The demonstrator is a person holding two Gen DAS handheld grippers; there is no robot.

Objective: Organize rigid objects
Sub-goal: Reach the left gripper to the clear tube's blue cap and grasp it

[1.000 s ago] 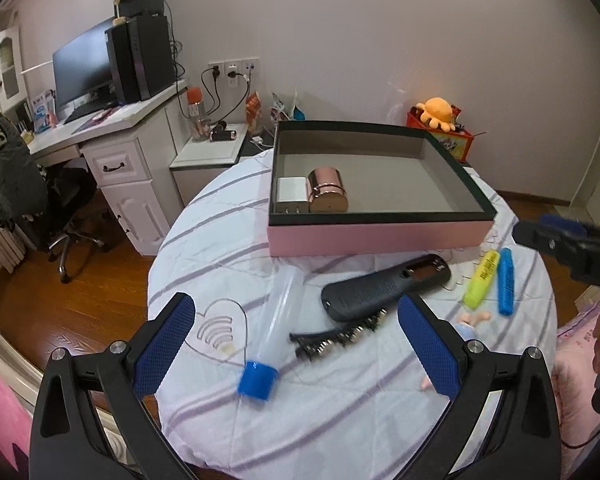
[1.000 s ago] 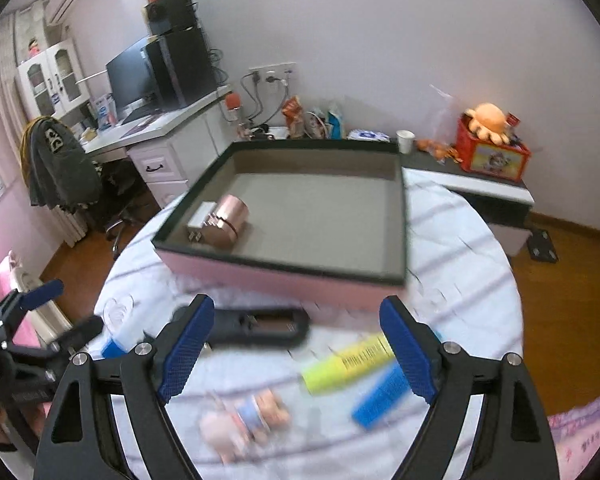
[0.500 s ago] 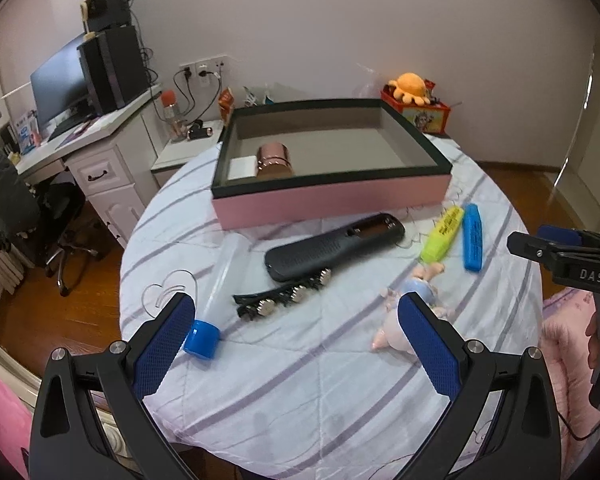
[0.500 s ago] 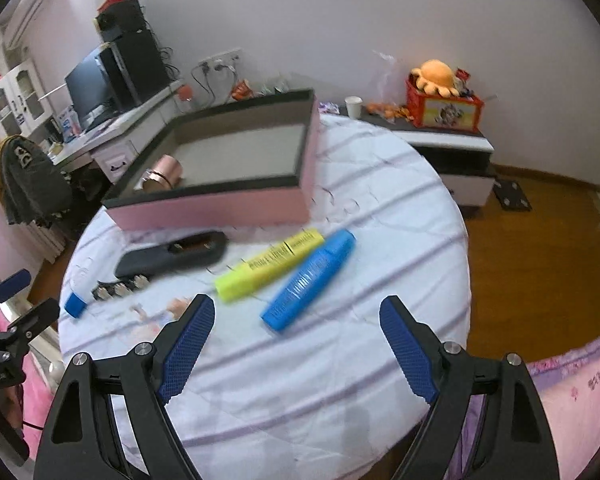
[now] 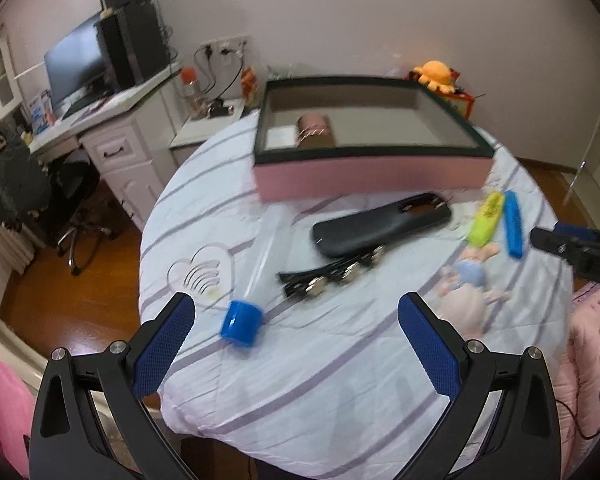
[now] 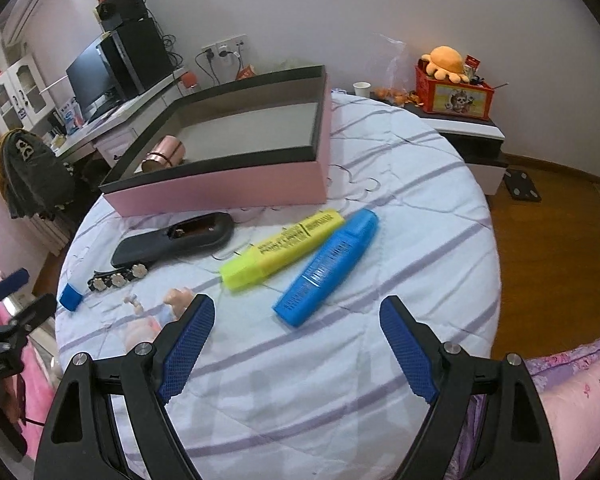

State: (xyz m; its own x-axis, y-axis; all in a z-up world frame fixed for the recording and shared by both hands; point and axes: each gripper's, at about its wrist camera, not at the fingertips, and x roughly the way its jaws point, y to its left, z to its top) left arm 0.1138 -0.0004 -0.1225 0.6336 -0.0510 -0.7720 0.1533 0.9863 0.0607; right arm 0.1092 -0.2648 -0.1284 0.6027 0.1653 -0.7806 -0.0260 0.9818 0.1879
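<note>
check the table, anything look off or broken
The black remote lies face down with its battery compartment open and no cover in sight. Otherwise just loose clutter: yellow highlighter and blue highlighter side by side outside the pink box.

We see a round table [image 6: 440, 208] under a striped white cloth. On it lie a pink box [image 6: 228, 192], a black case [image 6: 172, 240], a studded clip [image 6: 118, 279], a blue-capped tube [image 5: 256, 276], a doll [image 5: 466, 292], and yellow [image 6: 284, 248] and blue [image 6: 328, 268] markers side by side.
</note>
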